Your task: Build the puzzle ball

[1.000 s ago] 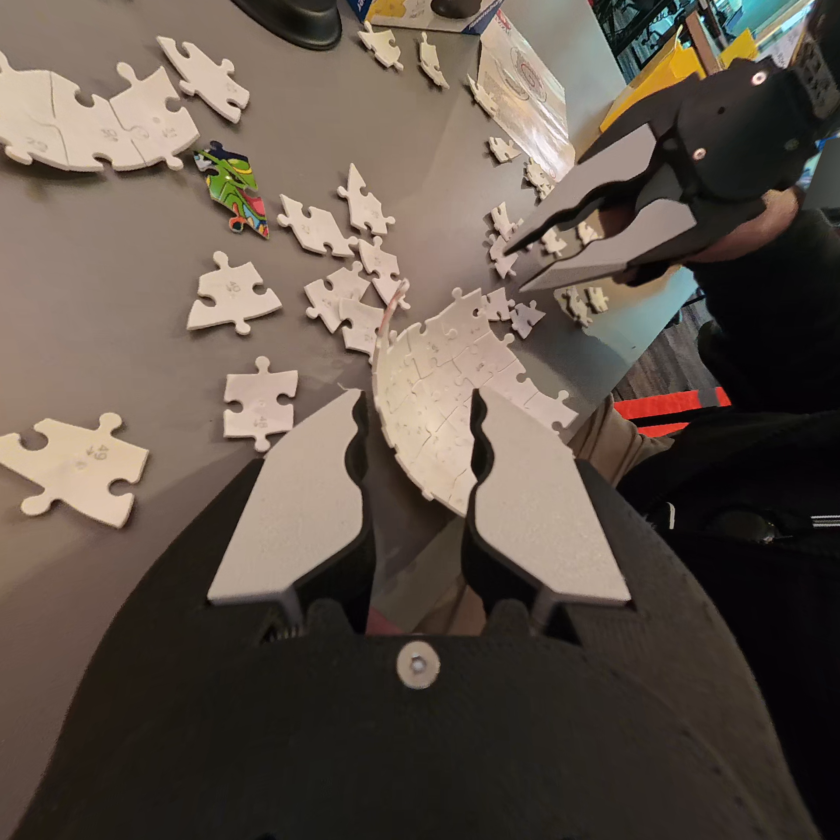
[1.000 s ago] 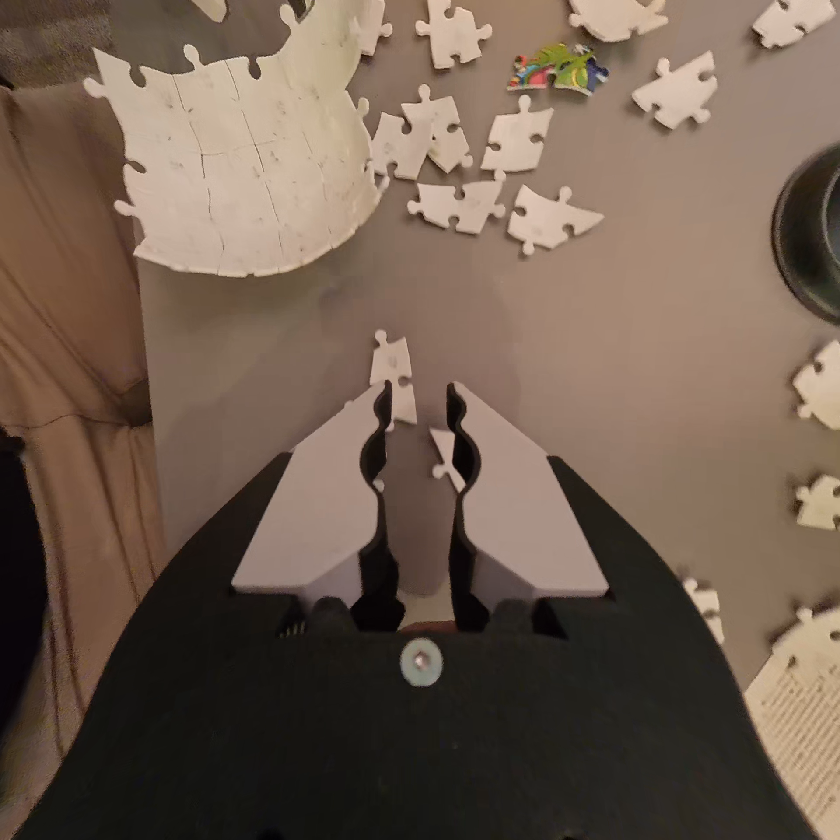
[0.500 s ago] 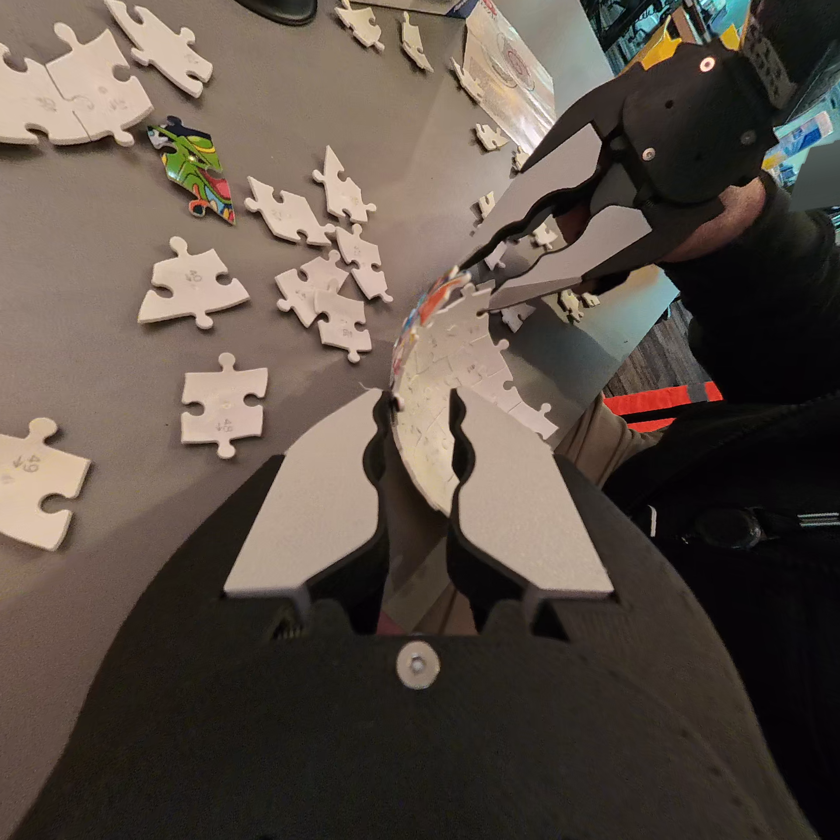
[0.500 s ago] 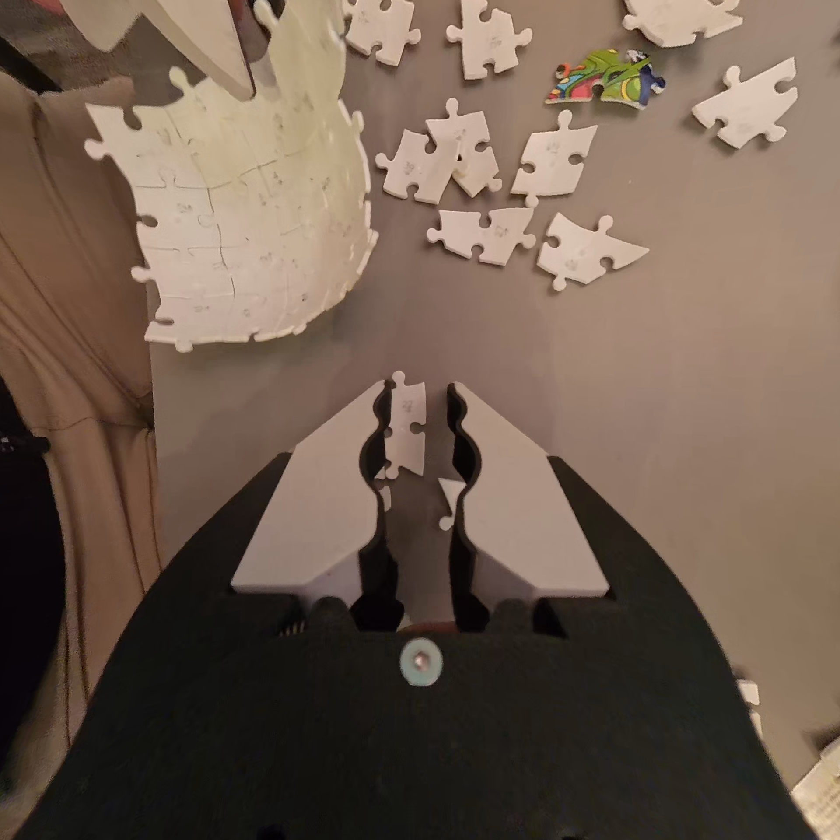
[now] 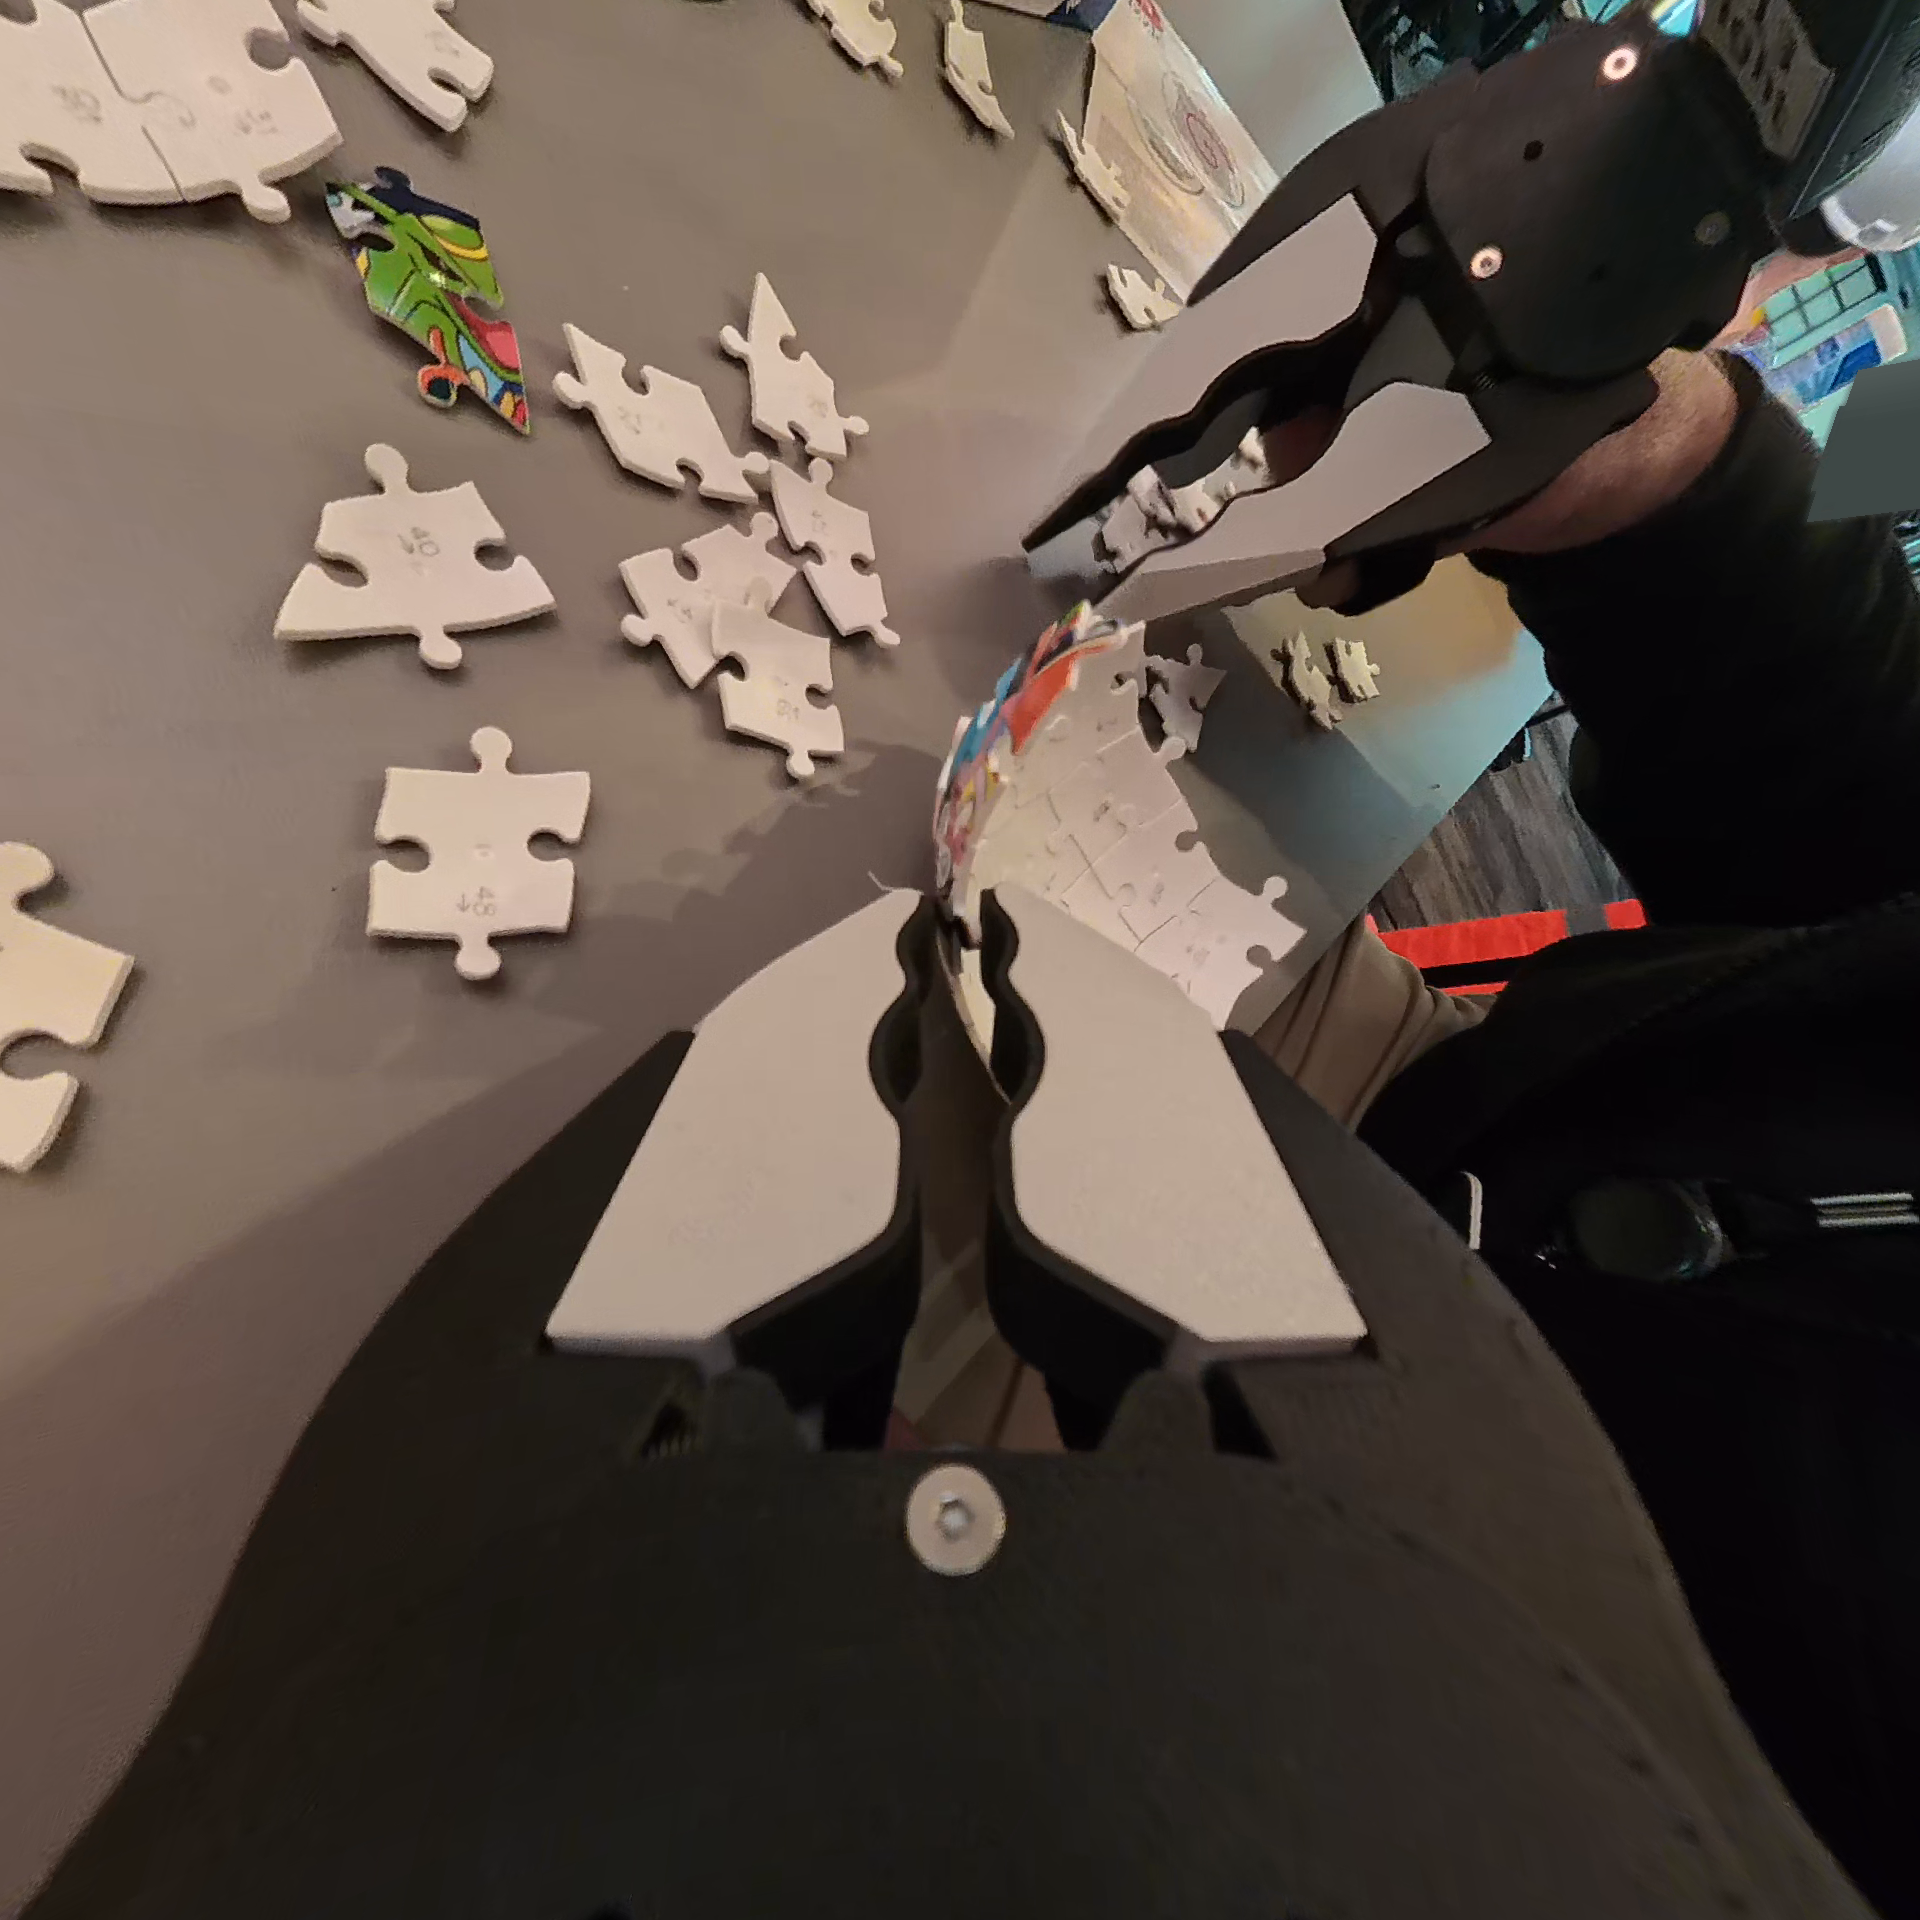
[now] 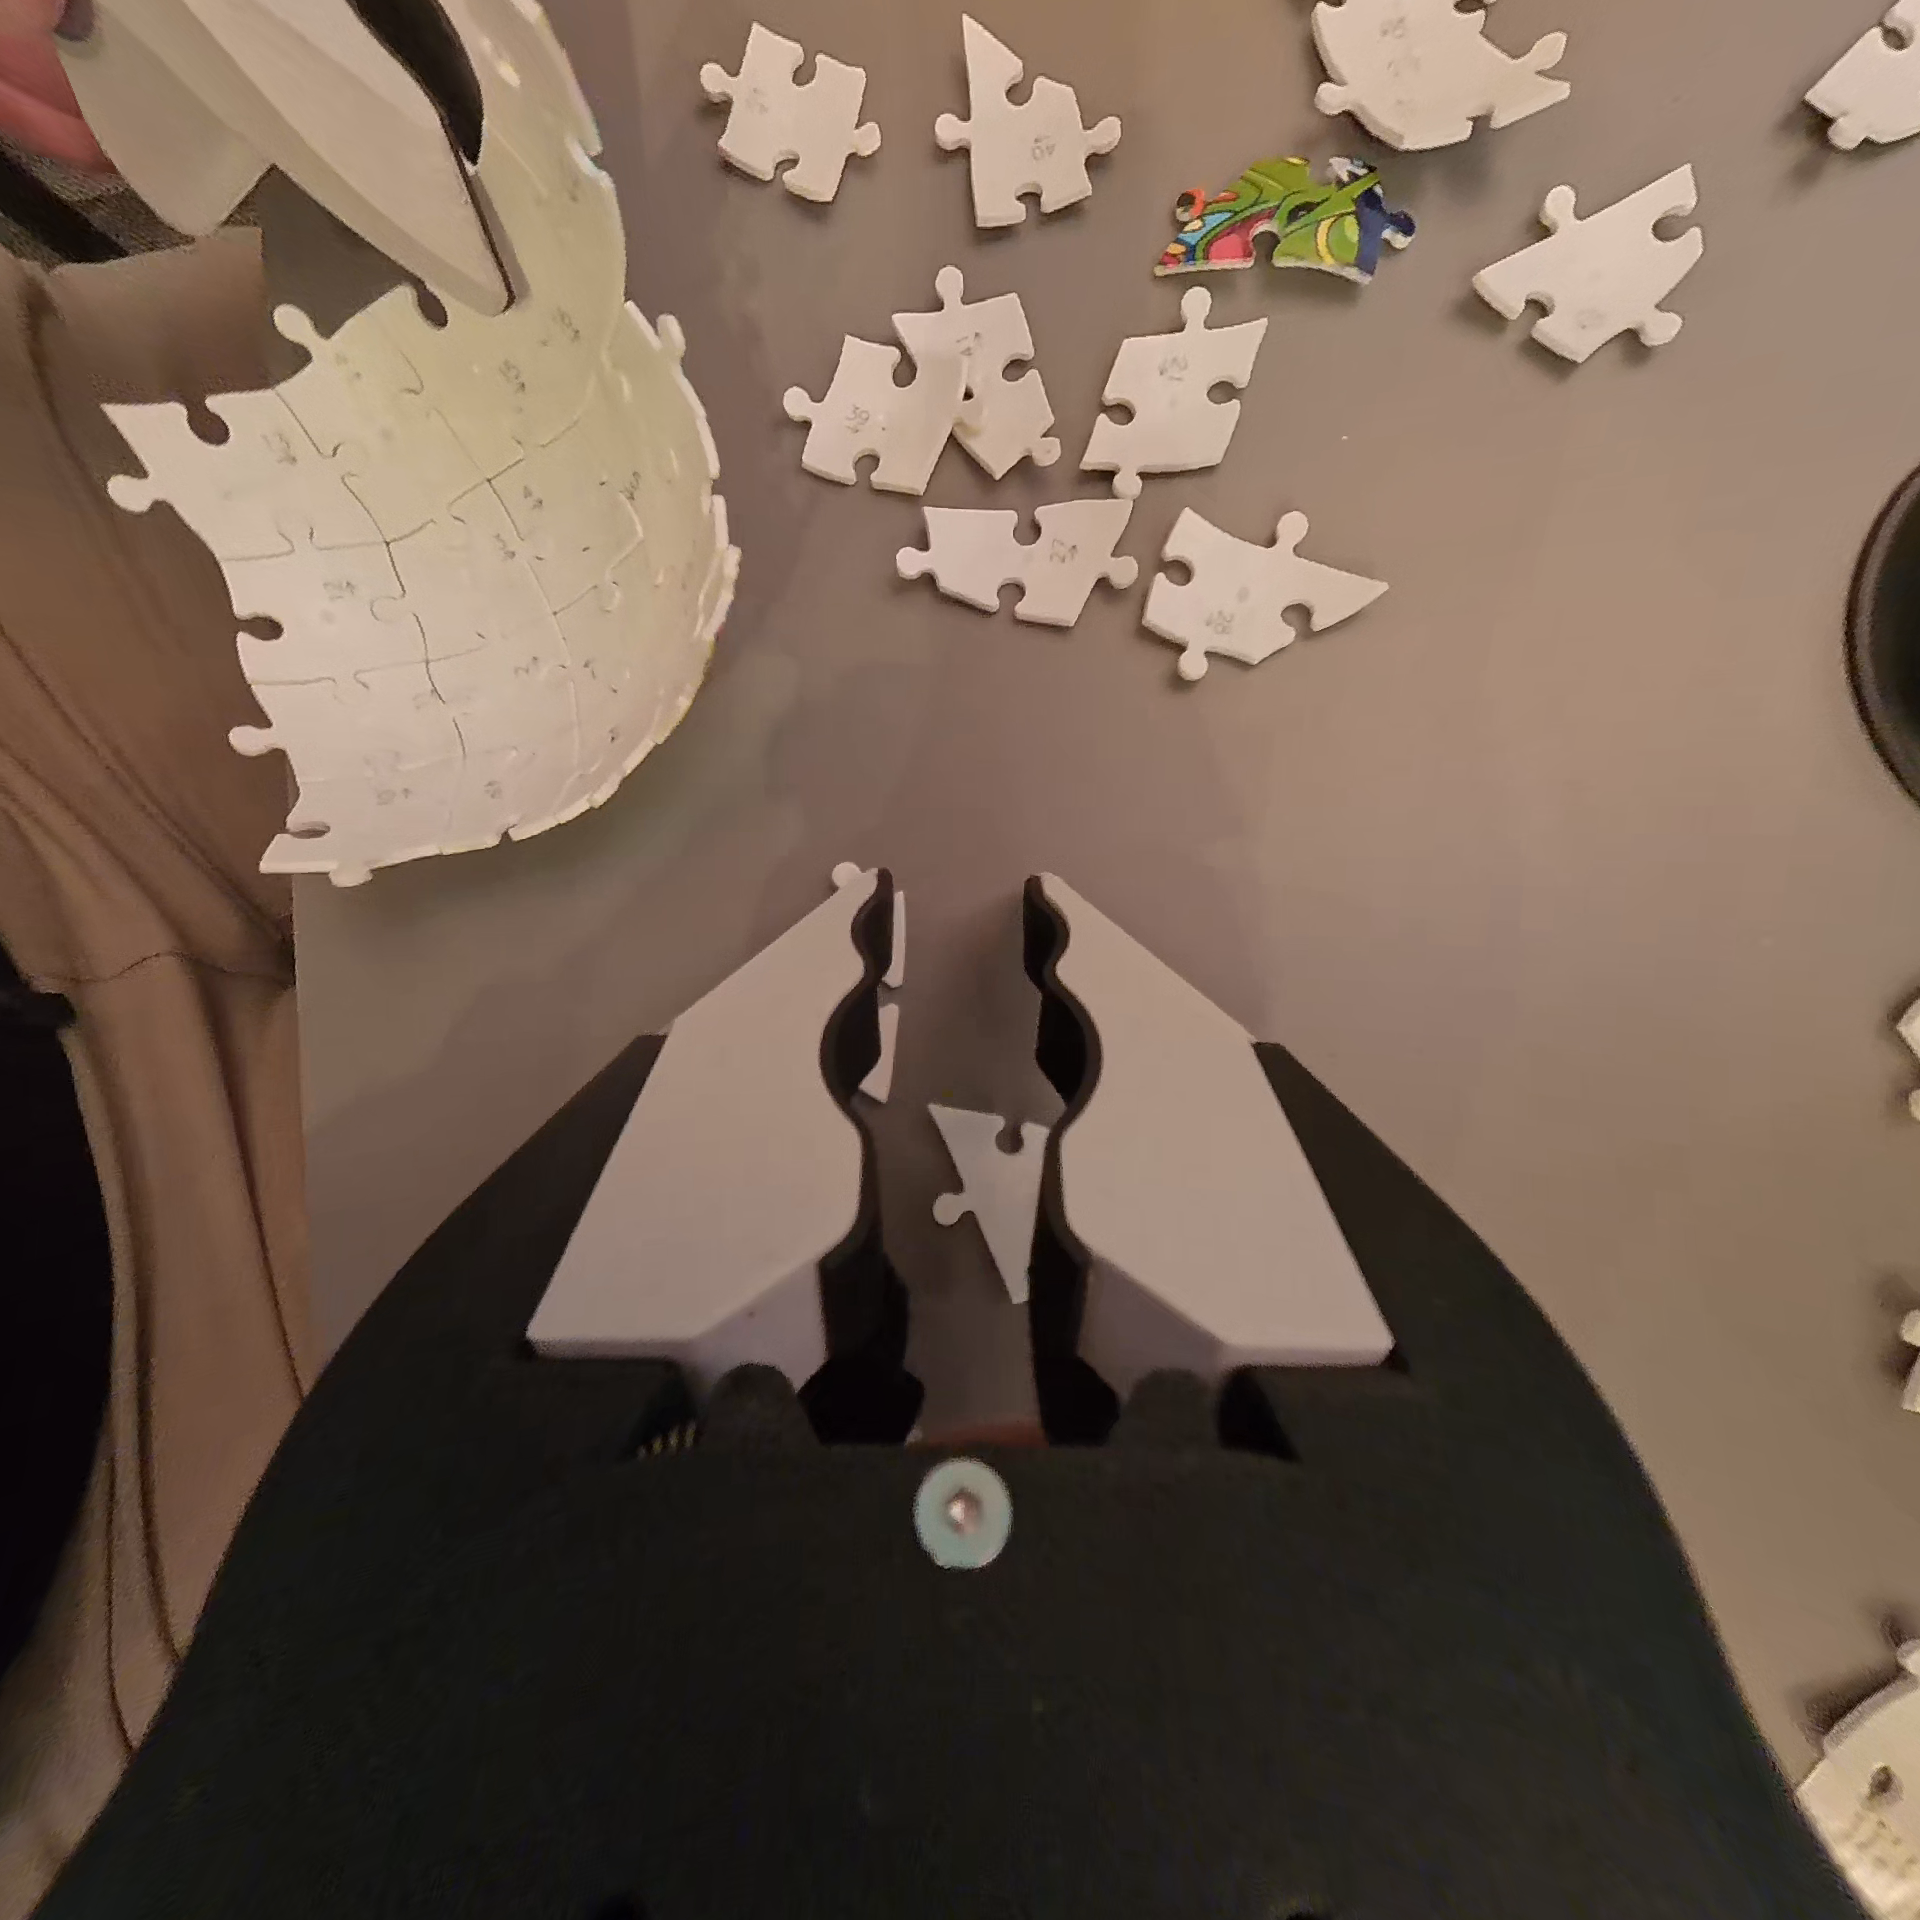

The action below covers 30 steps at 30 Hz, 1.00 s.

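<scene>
In the last second the left gripper [image 5: 951, 914] closed its fingers on the rim of the half-built puzzle ball [image 6: 447, 582] at the worktop's near edge, while the right gripper [image 6: 961, 894], fingers apart and empty, came down over a loose piece [image 6: 987, 1195], probably the next to fit.

Small white piece [image 6: 881, 971] mostly hidden behind right gripper's finger; black round object [image 6: 1886, 644] cut by frame edge.
</scene>
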Each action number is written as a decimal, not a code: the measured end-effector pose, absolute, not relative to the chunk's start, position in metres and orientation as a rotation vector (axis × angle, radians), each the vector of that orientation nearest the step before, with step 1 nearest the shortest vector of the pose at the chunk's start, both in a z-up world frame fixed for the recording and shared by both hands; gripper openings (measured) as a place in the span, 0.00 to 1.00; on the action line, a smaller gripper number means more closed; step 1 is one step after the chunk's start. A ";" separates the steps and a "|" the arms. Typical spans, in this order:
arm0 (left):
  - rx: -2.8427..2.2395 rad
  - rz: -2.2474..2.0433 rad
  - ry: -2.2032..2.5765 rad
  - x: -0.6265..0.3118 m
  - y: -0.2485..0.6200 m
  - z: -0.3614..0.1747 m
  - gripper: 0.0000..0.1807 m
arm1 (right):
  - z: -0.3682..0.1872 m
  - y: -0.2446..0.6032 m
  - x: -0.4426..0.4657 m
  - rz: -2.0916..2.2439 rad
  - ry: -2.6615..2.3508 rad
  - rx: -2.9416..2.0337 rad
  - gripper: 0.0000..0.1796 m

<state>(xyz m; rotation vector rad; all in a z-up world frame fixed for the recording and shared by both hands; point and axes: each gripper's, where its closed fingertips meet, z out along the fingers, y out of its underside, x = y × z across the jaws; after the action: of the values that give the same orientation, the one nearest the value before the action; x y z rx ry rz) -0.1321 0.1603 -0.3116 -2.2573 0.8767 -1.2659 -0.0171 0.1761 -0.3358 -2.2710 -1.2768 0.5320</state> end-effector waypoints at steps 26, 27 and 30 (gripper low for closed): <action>-2.269 -1.270 0.876 -0.136 0.158 -0.318 0.13 | -0.335 0.193 -0.014 0.509 -1.216 -2.253 0.15; -2.268 -1.270 0.880 -0.137 0.157 -0.318 0.14 | -0.334 0.194 -0.013 0.509 -1.208 -2.252 0.15; -2.265 -1.270 0.885 -0.137 0.158 -0.318 0.14 | -0.331 0.196 -0.008 0.503 -1.186 -2.251 0.16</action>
<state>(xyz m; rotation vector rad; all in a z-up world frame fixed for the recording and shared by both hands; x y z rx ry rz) -0.1372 0.1576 -0.3176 -2.2650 0.8849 -1.2702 -0.0075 0.1961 -0.3307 -2.2508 -1.1858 0.5031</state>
